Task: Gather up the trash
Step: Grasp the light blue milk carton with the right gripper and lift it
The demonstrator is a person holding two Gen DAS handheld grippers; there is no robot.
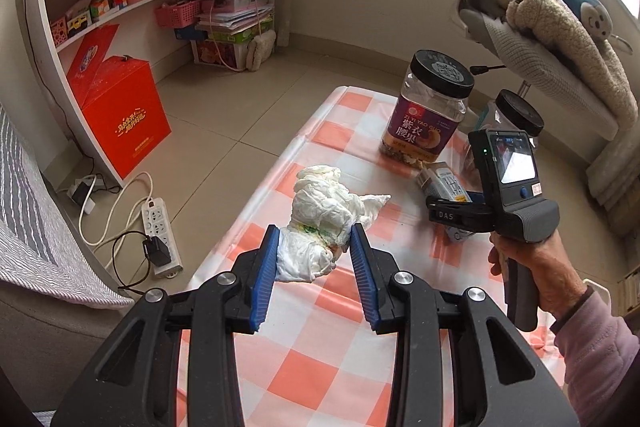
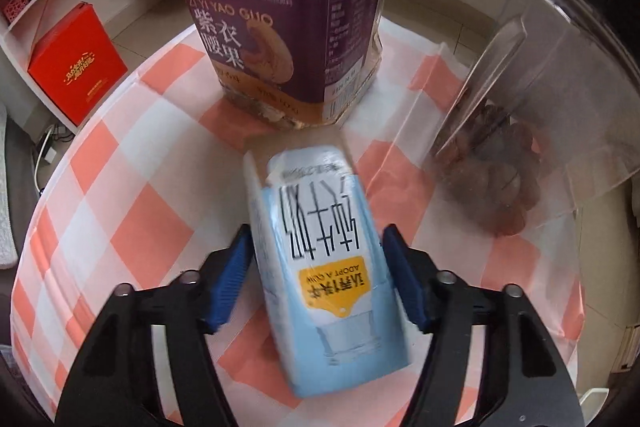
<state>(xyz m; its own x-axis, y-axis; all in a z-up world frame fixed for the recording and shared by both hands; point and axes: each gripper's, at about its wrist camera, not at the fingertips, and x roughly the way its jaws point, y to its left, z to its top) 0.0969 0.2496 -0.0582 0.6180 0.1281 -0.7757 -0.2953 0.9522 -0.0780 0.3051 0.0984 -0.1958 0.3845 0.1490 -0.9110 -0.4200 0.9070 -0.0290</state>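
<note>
A crumpled white tissue wad [image 1: 320,223] lies on the orange-and-white checked tablecloth [image 1: 320,367]. My left gripper [image 1: 314,239] has its blue pads on both sides of the wad's near end, touching it. A light blue milk carton [image 2: 320,267] lies on its side on the cloth [image 2: 120,187]; it also shows in the left wrist view [image 1: 442,183]. My right gripper [image 2: 318,243] straddles the carton, the left pad against it and the right pad very near it. The right gripper also shows in the left wrist view [image 1: 448,215].
A purple-labelled nut jar [image 1: 428,107] with a black lid stands at the table's far end, also close behind the carton [image 2: 288,39]. A second clear jar [image 2: 516,155] stands to its right. A red box [image 1: 120,115], a power strip [image 1: 160,235] and shelves are on the floor at left.
</note>
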